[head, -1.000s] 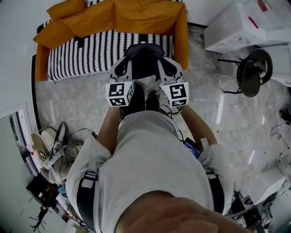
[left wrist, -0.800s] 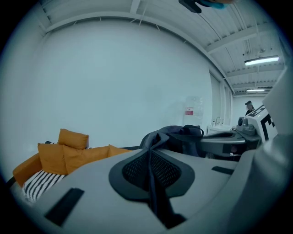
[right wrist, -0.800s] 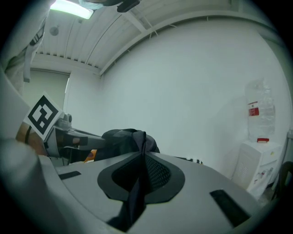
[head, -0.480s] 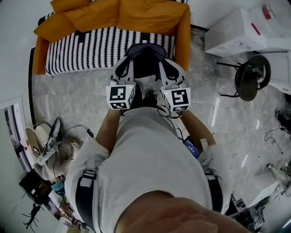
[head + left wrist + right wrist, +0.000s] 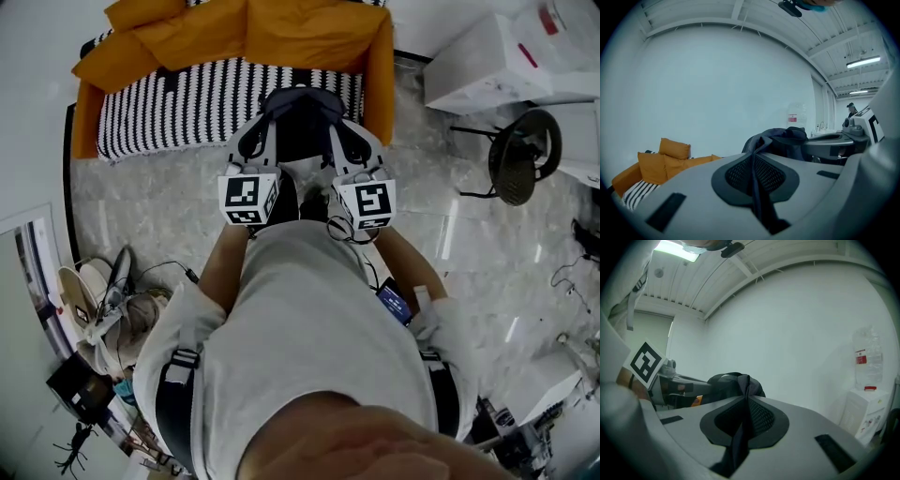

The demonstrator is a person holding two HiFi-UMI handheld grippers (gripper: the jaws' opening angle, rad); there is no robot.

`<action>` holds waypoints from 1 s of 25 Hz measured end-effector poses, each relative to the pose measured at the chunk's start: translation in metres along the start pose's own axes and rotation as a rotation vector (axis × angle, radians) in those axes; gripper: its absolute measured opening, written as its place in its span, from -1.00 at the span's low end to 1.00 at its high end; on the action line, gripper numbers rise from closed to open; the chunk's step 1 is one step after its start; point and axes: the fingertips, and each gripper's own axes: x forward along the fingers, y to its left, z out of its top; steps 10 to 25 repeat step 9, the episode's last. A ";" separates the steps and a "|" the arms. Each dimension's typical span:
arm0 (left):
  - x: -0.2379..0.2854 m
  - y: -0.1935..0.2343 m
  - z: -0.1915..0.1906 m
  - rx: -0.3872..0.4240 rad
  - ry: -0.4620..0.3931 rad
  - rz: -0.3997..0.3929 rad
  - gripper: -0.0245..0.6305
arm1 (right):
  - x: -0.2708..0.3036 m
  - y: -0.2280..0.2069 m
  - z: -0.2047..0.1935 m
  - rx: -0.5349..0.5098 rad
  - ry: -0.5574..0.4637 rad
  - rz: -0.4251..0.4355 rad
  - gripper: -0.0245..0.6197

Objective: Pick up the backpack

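Backpack unchanged in left tongs and right tongs.

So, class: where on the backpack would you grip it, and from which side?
Probably the thin fabric folds at its two sides, one gripper each, coming from the person's side. The backpack is bulky, but the left gripper and right gripper are each shut on a flat fold that fits the jaws.
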 end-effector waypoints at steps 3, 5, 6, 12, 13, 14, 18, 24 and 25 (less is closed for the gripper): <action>0.000 0.000 0.000 0.003 0.001 -0.002 -0.84 | -0.001 0.000 -0.001 0.008 -0.003 -0.004 -0.76; 0.000 -0.001 -0.002 0.004 0.006 -0.003 -0.84 | -0.002 0.001 -0.003 0.015 0.000 -0.004 -0.76; 0.000 -0.002 -0.003 0.003 0.008 -0.003 -0.84 | -0.002 0.001 -0.004 0.018 0.003 -0.003 -0.76; 0.001 -0.003 -0.005 0.000 0.014 -0.004 -0.84 | -0.002 0.001 -0.006 0.019 0.013 0.001 -0.76; 0.001 -0.003 -0.005 0.000 0.014 -0.004 -0.84 | -0.002 0.001 -0.006 0.019 0.013 0.001 -0.76; 0.001 -0.003 -0.005 0.000 0.014 -0.004 -0.84 | -0.002 0.001 -0.006 0.019 0.013 0.001 -0.76; 0.001 -0.003 -0.005 0.000 0.014 -0.004 -0.84 | -0.002 0.001 -0.006 0.019 0.013 0.001 -0.76; 0.001 -0.003 -0.005 0.000 0.014 -0.004 -0.84 | -0.002 0.001 -0.006 0.019 0.013 0.001 -0.76; 0.001 -0.003 -0.005 0.000 0.014 -0.004 -0.84 | -0.002 0.001 -0.006 0.019 0.013 0.001 -0.76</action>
